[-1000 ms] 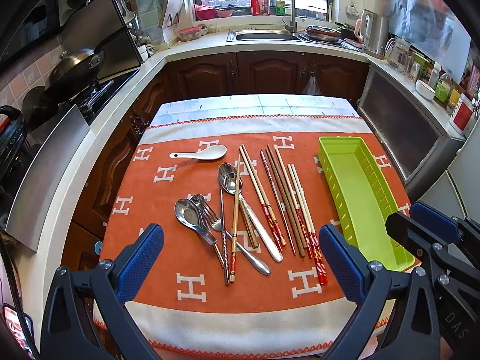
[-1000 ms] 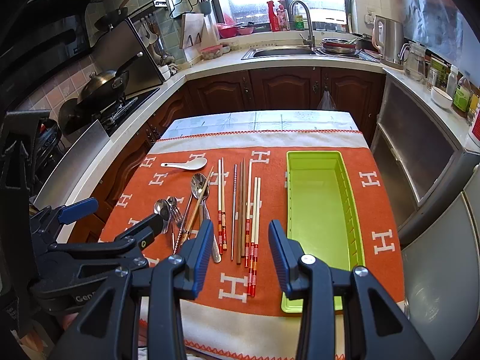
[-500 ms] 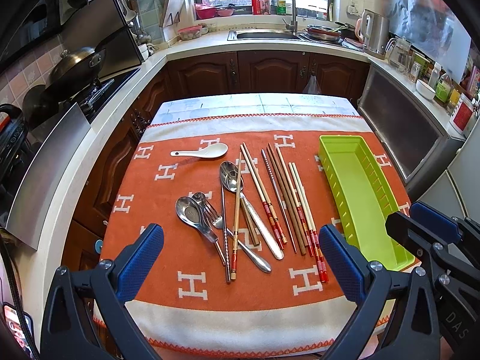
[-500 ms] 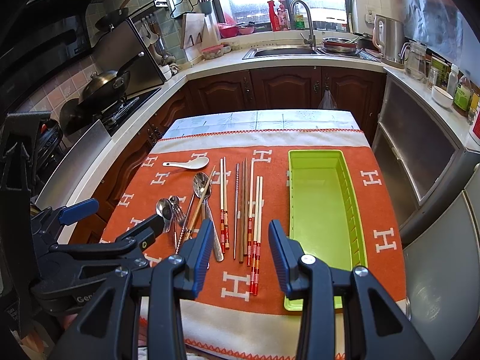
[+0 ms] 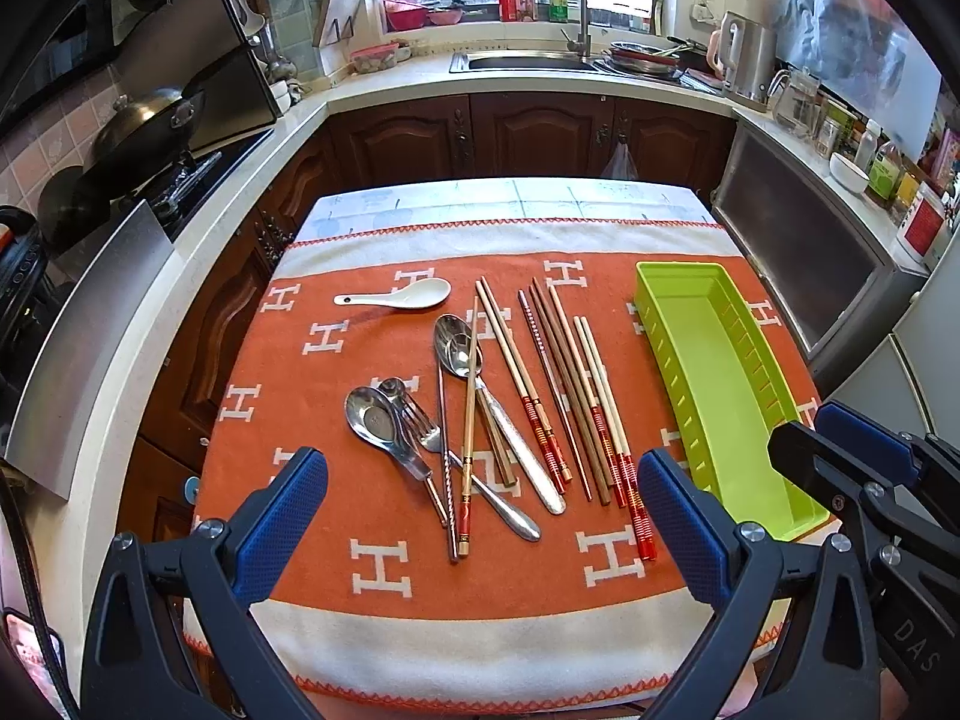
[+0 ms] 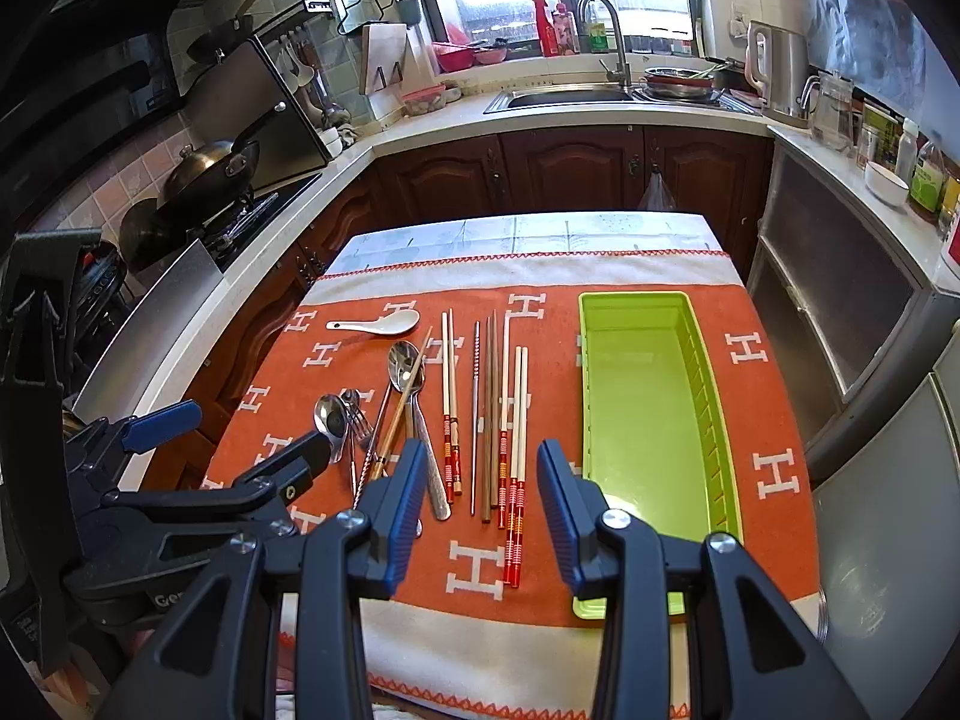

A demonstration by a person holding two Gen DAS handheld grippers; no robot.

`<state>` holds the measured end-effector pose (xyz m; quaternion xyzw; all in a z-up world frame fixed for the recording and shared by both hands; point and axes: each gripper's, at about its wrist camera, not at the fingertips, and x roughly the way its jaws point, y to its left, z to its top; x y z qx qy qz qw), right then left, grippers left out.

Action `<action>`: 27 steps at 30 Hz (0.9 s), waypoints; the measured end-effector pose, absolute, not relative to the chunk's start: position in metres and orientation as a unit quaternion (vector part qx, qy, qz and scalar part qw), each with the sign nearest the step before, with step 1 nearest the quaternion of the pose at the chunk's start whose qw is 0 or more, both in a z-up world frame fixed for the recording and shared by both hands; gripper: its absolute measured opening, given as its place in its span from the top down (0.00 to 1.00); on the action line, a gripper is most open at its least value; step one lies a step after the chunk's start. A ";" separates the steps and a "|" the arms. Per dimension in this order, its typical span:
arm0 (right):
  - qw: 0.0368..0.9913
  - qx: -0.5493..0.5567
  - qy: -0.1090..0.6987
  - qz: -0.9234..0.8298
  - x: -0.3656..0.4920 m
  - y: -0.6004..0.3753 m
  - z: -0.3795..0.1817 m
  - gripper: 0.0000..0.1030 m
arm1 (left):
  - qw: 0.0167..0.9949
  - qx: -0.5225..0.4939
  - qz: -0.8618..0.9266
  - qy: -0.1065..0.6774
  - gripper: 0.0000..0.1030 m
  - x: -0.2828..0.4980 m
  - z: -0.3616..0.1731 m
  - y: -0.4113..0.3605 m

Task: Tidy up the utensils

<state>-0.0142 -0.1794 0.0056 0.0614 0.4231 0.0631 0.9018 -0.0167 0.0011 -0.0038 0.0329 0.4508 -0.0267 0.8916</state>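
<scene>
Several chopsticks, metal spoons, a fork and a white ceramic spoon lie loose on an orange cloth. An empty lime-green tray stands to their right. My left gripper hangs open above the cloth's near edge, in front of the utensils, holding nothing. My right gripper is open too, over the red-banded chopstick ends, just left of the tray. Each gripper shows in the other's view.
The cloth-covered table stands in a U-shaped kitchen. A stove with a wok is on the left, a sink at the back, a counter with a kettle and jars on the right.
Both grippers have crept slightly forward toward the utensils. Nothing on the cloth has moved, and both grippers stay open.
</scene>
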 end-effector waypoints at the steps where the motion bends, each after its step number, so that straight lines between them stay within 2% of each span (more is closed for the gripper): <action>1: 0.901 0.062 0.425 0.062 -0.013 -0.179 0.005 0.63 | 0.891 0.032 -0.029 0.452 0.01 -0.016 -0.005 0.001; 8: 0.902 0.091 0.415 0.075 -0.001 -0.188 -0.001 0.63 | 0.885 0.008 -0.060 0.462 0.01 -0.003 -0.012 0.006; 13: 0.885 0.135 0.436 0.092 0.020 -0.199 -0.011 0.63 | 0.870 0.007 -0.076 0.487 0.01 0.017 -0.018 0.015; 18: 0.882 0.103 0.452 0.081 0.054 -0.200 -0.028 0.64 | 0.860 -0.003 -0.079 0.503 0.01 0.046 -0.030 0.025; 21: 0.862 0.107 0.488 0.087 0.083 -0.195 -0.048 0.72 | 0.857 -0.016 -0.079 0.509 0.01 0.063 -0.040 0.031; 27: 0.798 0.092 0.591 0.077 0.113 -0.183 -0.105 0.86 | 0.843 -0.037 -0.078 0.531 0.14 0.084 -0.066 0.037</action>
